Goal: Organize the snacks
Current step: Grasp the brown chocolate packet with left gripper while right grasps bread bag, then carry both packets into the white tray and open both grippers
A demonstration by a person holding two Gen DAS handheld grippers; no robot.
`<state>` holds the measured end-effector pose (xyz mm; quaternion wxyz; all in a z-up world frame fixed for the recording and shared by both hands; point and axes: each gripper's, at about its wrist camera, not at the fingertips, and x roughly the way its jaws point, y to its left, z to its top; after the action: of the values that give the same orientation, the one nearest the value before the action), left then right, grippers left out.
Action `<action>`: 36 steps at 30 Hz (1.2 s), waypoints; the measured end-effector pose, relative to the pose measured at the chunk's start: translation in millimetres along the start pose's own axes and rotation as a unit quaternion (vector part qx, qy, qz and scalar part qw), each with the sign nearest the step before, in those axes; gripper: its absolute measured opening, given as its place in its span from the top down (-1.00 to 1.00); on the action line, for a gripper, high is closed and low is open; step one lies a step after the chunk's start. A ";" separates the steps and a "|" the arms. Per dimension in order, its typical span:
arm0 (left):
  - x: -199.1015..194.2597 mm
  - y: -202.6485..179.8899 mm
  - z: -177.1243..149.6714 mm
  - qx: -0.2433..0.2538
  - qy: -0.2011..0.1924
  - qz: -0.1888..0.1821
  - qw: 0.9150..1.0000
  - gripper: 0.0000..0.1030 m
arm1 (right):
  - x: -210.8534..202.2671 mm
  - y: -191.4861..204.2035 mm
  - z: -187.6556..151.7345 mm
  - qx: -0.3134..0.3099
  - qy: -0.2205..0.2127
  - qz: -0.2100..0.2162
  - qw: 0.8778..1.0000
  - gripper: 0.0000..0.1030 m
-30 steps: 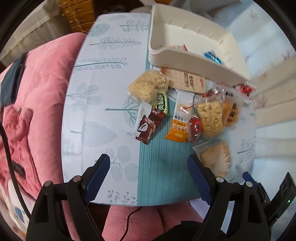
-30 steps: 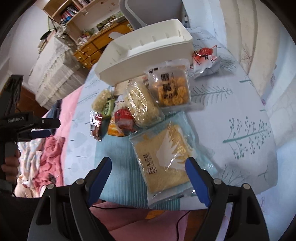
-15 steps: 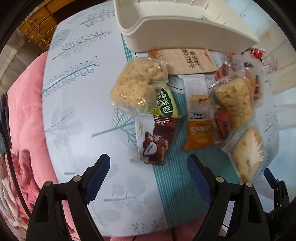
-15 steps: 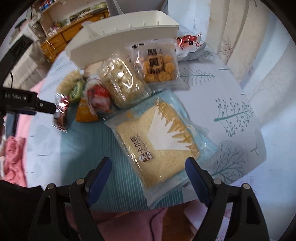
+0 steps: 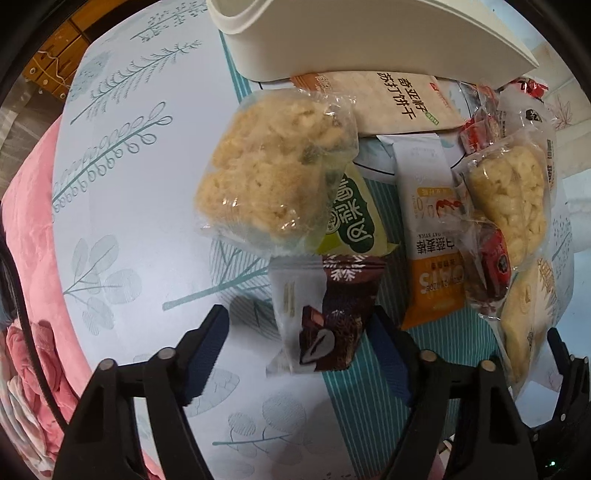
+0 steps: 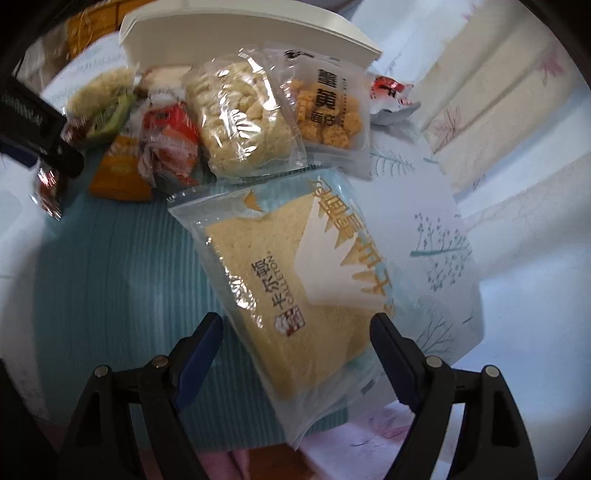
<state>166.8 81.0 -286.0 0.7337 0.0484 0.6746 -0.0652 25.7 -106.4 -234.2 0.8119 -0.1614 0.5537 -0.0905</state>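
My left gripper [image 5: 299,332] is open, its fingers on either side of a brown chocolate snack packet [image 5: 325,314] lying on the table. Beyond it lie a clear bag of puffed rice cake [image 5: 277,170], a green packet [image 5: 351,221] and an orange oat bar [image 5: 432,236]. My right gripper [image 6: 297,338] is open, straddling the near end of a large bread packet [image 6: 295,273]. A white bin [image 5: 369,33] stands at the back, also in the right wrist view [image 6: 229,33].
More snacks lie near the bin: a rice cracker bag [image 6: 240,114], a yellow biscuit packet [image 6: 328,110], a red packet [image 6: 170,136] and a beige cracker box [image 5: 391,99]. A pink blanket [image 5: 26,221] lies left of the table. The left gripper's body [image 6: 33,125] shows at left.
Both grippers have moved forward and down toward the table. The left one now straddles the chocolate packet; the right one now straddles the bread packet. Both stay open.
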 end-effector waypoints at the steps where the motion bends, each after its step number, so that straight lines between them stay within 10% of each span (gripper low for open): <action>1: 1.4 0.1 1.4 -0.001 0.001 -0.003 1.000 -0.34 | -0.5 1.0 1.3 -0.007 -0.008 -0.007 1.000 -0.59; 5: 4.6 2.1 5.8 0.001 -0.006 -0.006 1.000 -0.20 | 0.6 4.2 7.9 -0.023 -0.009 -0.017 1.000 -0.51; 9: -0.1 4.4 6.1 -0.004 -0.016 -0.004 1.000 0.29 | -2.1 9.5 10.2 -0.033 -0.007 -0.014 0.999 -0.02; 27: -0.7 35.8 -14.0 -0.024 0.031 -0.035 0.999 0.43 | -28.6 -20.0 26.7 0.040 0.033 0.079 0.995 0.47; 36: -40.9 43.3 -17.6 -0.026 0.042 -0.050 0.998 0.43 | -53.1 -63.6 33.7 0.204 0.076 0.220 0.951 0.53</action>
<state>153.1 127.8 -247.4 0.7014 -0.0020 0.7080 -0.0822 39.4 -142.9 -153.7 0.7826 0.1405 0.6056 -0.0329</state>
